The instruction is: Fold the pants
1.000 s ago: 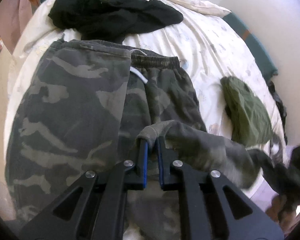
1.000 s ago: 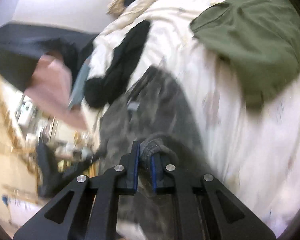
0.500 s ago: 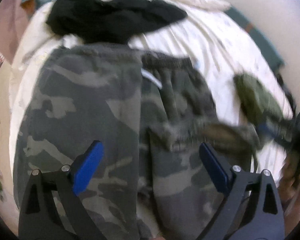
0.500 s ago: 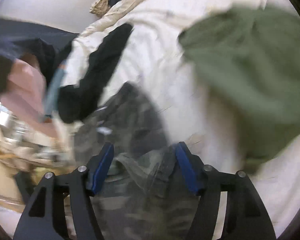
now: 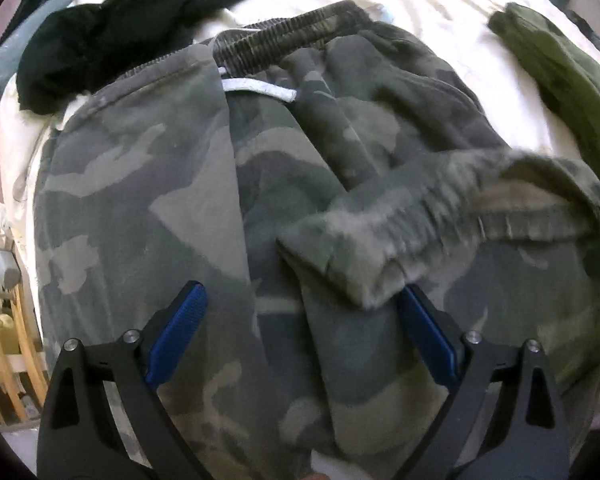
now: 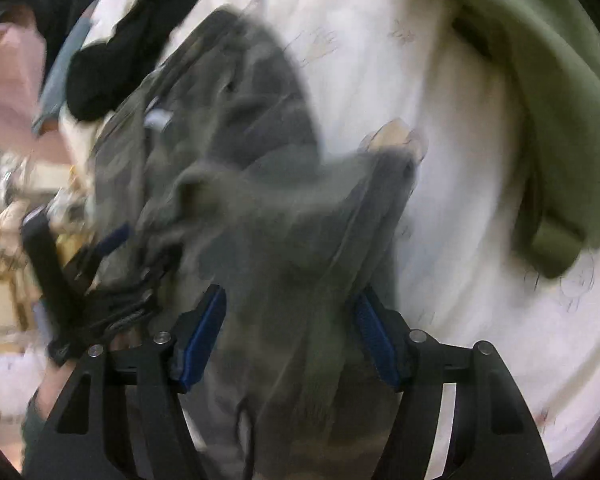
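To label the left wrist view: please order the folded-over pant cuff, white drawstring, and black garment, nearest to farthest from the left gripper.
From the left gripper:
1. Pant cuff, just ahead, right of centre.
2. White drawstring, at the waistband, centre.
3. Black garment, beyond the waistband, upper left.

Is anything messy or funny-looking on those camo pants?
Yes. On the camo pants, the leg cuff lies slanted across the middle instead of lined up with the waistband. One white drawstring pokes out. Both grippers, left and right, are open.
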### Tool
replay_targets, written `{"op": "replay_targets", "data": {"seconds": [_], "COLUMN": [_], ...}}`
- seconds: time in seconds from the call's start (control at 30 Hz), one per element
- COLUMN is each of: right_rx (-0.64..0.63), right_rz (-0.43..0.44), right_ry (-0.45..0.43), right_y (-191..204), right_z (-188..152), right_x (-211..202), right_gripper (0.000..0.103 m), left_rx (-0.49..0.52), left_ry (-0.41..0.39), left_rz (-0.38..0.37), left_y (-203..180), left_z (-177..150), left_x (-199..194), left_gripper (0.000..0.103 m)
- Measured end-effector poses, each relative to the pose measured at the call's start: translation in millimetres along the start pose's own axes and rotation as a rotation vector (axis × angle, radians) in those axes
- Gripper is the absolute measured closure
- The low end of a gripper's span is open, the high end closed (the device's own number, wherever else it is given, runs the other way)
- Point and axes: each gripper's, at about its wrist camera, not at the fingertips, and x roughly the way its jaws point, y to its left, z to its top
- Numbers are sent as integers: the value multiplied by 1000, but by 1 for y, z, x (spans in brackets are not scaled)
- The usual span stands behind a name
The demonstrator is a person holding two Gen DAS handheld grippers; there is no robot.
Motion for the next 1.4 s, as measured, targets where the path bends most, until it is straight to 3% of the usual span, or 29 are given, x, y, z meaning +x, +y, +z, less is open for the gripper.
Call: {"op": "replay_targets", "data": {"seconds": [0.1,0.17,0.3,0.37,0.6,0.67,0.7,0.73,0.77,0.83,0.87,0.9,0.97,1.03,1.17,1.27,1.4], "right_rx": [20,65,168,201,78,12,-15,-42,-52,-59,-61,-67,-97,-160,-258,-330,-373], "right_rz": [23,132,236,228,-21,-93,-116,-153,-168,-162,-149,-141,-182,-210,-171,-133,-92], "right_ry": [-178,-306,-515,-551,-442,-411,-399,-377,-361,-343,-340,-331,-281,-276,-390,-460,-503], "right_y": [-2,-7,-28,-36,-21,-12,-9,-6,-5,-6,-8,-8,-4,2,24,44,69], "right_z": [17,26,26,27,25,28,31,36,39,50,47,52,64,64,49,40,54], "right_x": [-14,-35,-74,-80,-54,-41,-35,-27,-22,-12,-11,-6,10,15,-11,-36,-55], "right_gripper": [33,33,31,26,26,26,26,26,27,33,41,46,80,96,97,97,97], "left_rx": [-37,-110,-407,-416,-200,-126,-90,-65,-62,-88,-88,-82,-70,-65,-87,-151,-179], "left_ry": [-34,-101,-219,-234,-157,-169,-164,-148,-131,-129,-134,-135,-129,-127,-172,-194,-292], "left_rz": [5,5,-166,-137,-146,-151,-158,-175,-199,-250,-259,-261,-255,-266,-299,-398,-436], "left_y": [4,17,67,73,55,44,38,32,30,31,31,30,26,25,38,58,77], "left_z": [21,37,44,44,29,24,24,24,26,31,33,37,44,48,33,20,17], "left_x": [0,-9,-36,-39,-15,-11,-9,-5,-1,3,4,6,8,8,-14,-39,-76], "left_gripper": [8,8,8,8,9,22,41,53,54,54,56,64,77,93,97,98,97]}}
